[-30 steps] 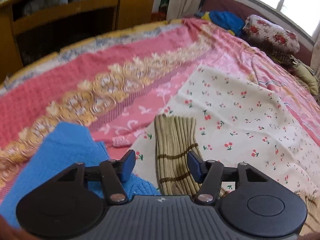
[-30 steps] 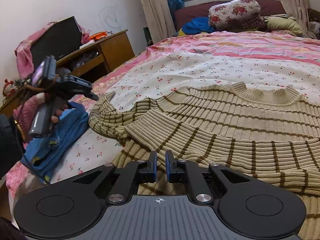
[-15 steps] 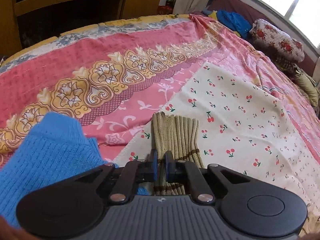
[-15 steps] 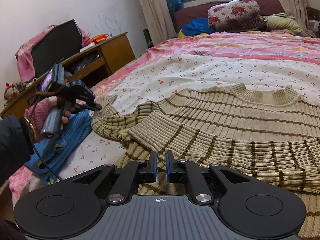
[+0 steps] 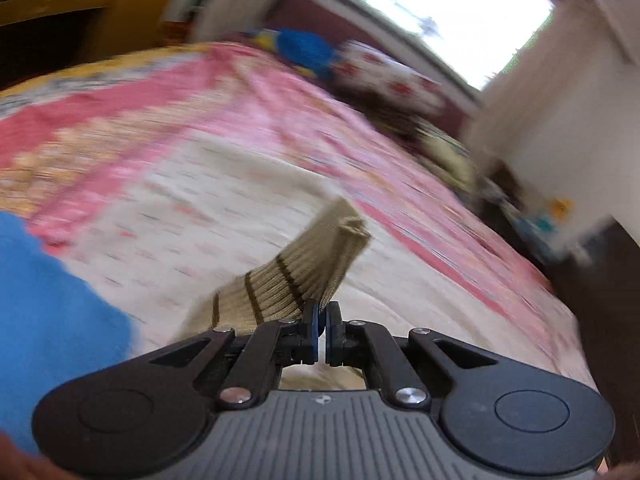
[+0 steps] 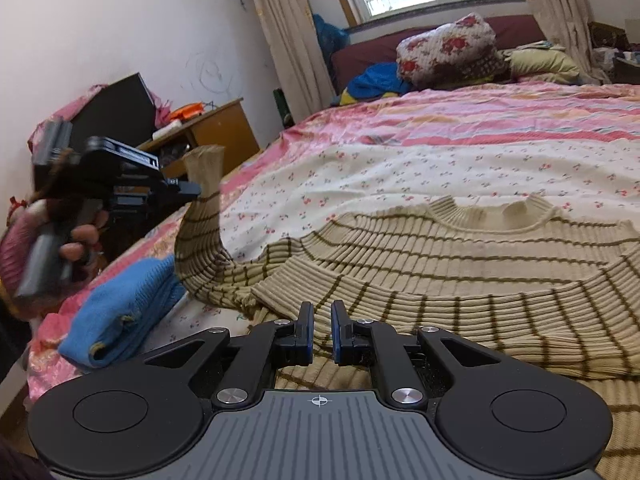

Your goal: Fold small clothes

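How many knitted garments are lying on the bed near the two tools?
2. The striped beige sweater is spread on the bed, its sleeve lifted by the left tool. The folded blue knit lies at the bed's edge. Others may be hidden.

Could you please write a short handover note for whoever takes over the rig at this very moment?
Left gripper: shut on the sweater sleeve near its cuff, sleeve lifted off the bed.
Right gripper: jaws nearly closed, over the sweater's lower edge; a grip cannot be confirmed.
The beige striped sweater lies flat on the bed, collar toward the window. A blue knit garment lies bunched at the bed's left edge.
Done: sleeve picked up.
Left: lay the sleeve across the body, fold the rest, likely the blue garment too.
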`<state>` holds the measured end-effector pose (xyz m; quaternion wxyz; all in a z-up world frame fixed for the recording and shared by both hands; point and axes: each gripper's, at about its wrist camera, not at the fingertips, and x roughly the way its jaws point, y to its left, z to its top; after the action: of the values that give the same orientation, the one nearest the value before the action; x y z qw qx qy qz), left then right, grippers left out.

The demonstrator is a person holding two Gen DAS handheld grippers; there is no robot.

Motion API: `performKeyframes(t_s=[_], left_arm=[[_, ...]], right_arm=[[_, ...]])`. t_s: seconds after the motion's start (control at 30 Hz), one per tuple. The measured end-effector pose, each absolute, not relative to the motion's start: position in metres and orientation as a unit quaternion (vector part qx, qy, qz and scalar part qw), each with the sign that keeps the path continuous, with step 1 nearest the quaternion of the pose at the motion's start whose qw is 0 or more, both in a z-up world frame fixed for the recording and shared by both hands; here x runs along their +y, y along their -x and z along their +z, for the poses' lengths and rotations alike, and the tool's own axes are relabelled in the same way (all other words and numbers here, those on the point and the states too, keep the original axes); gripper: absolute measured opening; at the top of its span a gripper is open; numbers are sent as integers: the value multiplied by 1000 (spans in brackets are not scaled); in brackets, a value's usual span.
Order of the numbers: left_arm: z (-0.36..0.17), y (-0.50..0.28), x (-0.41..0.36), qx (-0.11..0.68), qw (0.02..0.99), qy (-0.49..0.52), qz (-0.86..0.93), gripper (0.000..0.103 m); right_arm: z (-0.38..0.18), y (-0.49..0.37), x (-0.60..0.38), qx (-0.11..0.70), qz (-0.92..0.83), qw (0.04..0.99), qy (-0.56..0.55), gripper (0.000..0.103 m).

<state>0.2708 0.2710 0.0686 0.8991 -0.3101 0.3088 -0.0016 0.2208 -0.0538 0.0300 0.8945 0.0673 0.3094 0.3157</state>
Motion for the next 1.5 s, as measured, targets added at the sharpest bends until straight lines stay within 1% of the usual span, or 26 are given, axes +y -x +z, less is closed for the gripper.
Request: performKeyframes(t_s=[0.13,0.23,0.27,0.33,0.43,0.6,0.7,0.77,0.93,1.0,1.07,1.17,1.5], left_arm=[[67,-254,208,329,897,282,-88,10],[45,-246,164,360,896,236,-110,10],[34,-244,153,373,894,222,-106,10],[13,-238,137,393,886,222,-106,10],[-7,-221,125,395,886,225,-92,10],[-5,-183,130,354,911,203,-60,10],[-2,-175,136,336,924,179,-44,10],[-3,-174,145,329,925,186,-45,10],[-11,-174,159,332,922,193,-44,11],[-14,-174,162,337,922,188,-44,11],[-14,-172,161,337,923,179,-48,11],[-13,-170,162,334,923,181,-59,11],[-9,-167,166,325,923,195,-68,12]], right_arm=[[34,-214,-69,306,301,900,-72,12],[31,-213,-84,318,285,900,-90,12],[29,-214,-90,326,279,898,-99,14],[24,-215,-99,343,269,893,-115,18],[19,-214,-109,363,261,884,-137,18],[17,-214,-102,376,274,871,-158,18],[18,-220,-86,379,288,862,-176,18],[19,-226,-73,382,293,857,-186,18],[9,-248,-53,412,282,837,-226,18],[3,-254,-50,429,280,820,-255,20],[-1,-258,-47,437,278,810,-277,24],[-3,-262,-40,441,273,805,-288,26],[-12,-268,-32,460,233,796,-315,26]])
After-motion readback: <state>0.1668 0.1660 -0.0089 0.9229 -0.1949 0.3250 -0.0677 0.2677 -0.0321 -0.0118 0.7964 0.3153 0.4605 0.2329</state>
